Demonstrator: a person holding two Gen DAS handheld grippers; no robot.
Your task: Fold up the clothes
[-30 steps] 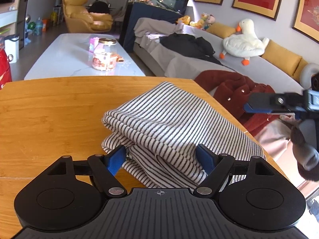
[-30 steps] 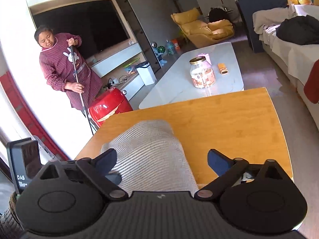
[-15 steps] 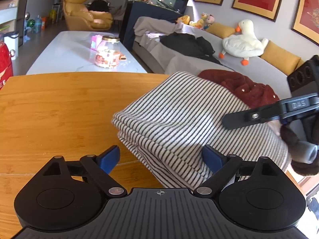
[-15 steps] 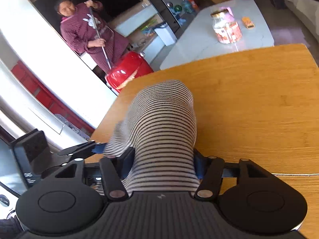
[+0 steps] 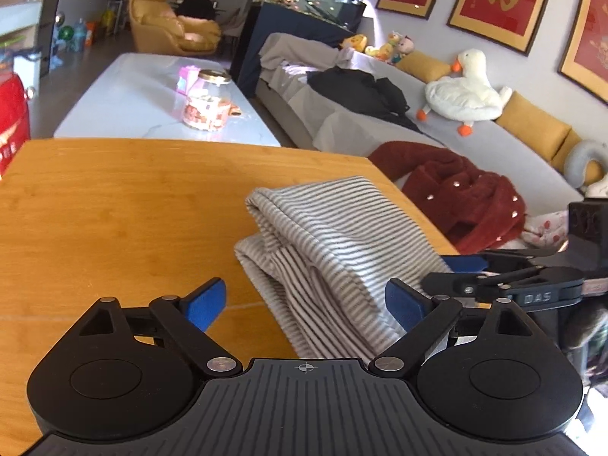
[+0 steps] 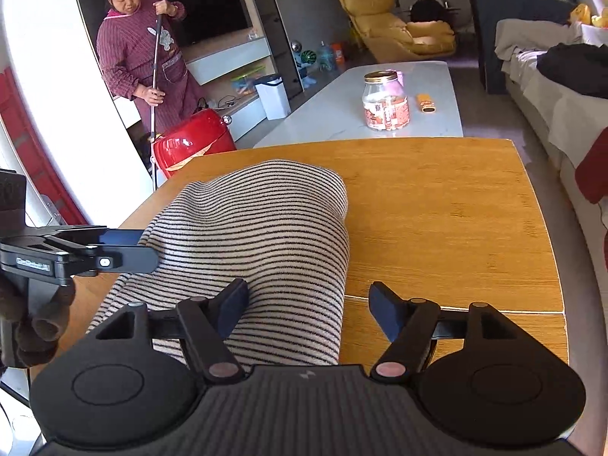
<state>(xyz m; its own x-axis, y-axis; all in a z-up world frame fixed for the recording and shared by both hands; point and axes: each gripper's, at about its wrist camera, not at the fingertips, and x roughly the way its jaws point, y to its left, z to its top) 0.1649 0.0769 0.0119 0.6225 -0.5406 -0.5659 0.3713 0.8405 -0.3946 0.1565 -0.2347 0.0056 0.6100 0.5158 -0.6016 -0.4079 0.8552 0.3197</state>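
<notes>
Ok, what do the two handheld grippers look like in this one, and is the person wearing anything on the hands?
Both match: a ribbed black body, two round black housings, black linkage arms with silver pivot pins, and blue pads. The left gripper appears side-on in the right wrist view, with a small white label. The right gripper reads "DAS" in white when seen from the left camera. A fuzzy dark brown glove covers the left hand.

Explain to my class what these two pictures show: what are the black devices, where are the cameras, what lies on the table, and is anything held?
Each picture comes from a camera mounted on a hand-held gripper, looking along its two blue-tipped fingers. No robot: a person holds one in each hand. The left gripper and the right gripper are both open and grip nothing. A folded striped garment lies on the wooden table. Each view also shows the other gripper from the side, beside the cloth.
</notes>
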